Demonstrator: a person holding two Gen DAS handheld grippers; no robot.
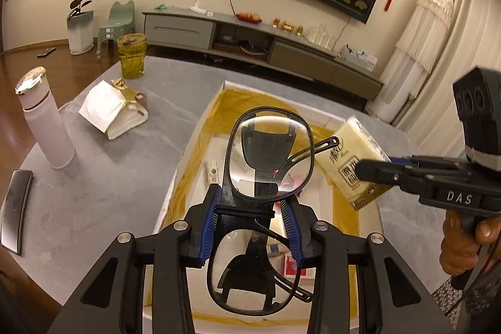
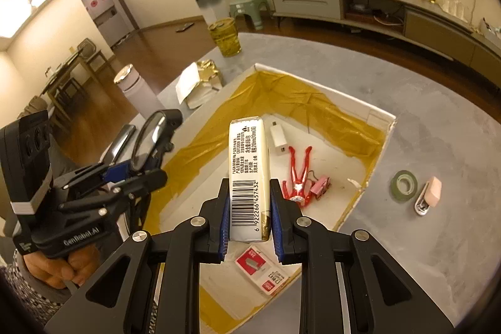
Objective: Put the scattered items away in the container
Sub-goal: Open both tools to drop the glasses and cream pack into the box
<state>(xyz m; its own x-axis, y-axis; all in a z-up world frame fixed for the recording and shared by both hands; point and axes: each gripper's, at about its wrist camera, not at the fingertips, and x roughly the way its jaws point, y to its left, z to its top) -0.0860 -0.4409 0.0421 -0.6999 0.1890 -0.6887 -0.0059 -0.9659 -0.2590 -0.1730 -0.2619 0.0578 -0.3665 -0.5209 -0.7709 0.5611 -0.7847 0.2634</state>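
Above the grey worktop [image 2: 438, 130], both grippers hang over the open white box [image 2: 353, 105]. Left gripper [image 1: 253, 208] clamps folded glasses [image 1: 266, 152] between its fingers; right gripper [image 2: 249, 202] pinches a tissue pack [image 2: 249, 165]. Only the right wrist view shows a red figure [image 2: 297, 174], charger [image 2: 278, 138], tape roll [image 2: 404, 185] and stapler [image 2: 429, 193], the last two outside the box's right edge.

A box [image 2: 380, 115] is sitting mid-frame on the table [image 2: 438, 240], with a charger [image 2: 278, 137], figure [image 2: 297, 174] and card pack [image 2: 263, 269] lying inside; right of it, a tape roll [image 2: 404, 185] and stapler [image 2: 428, 194] are lying together.
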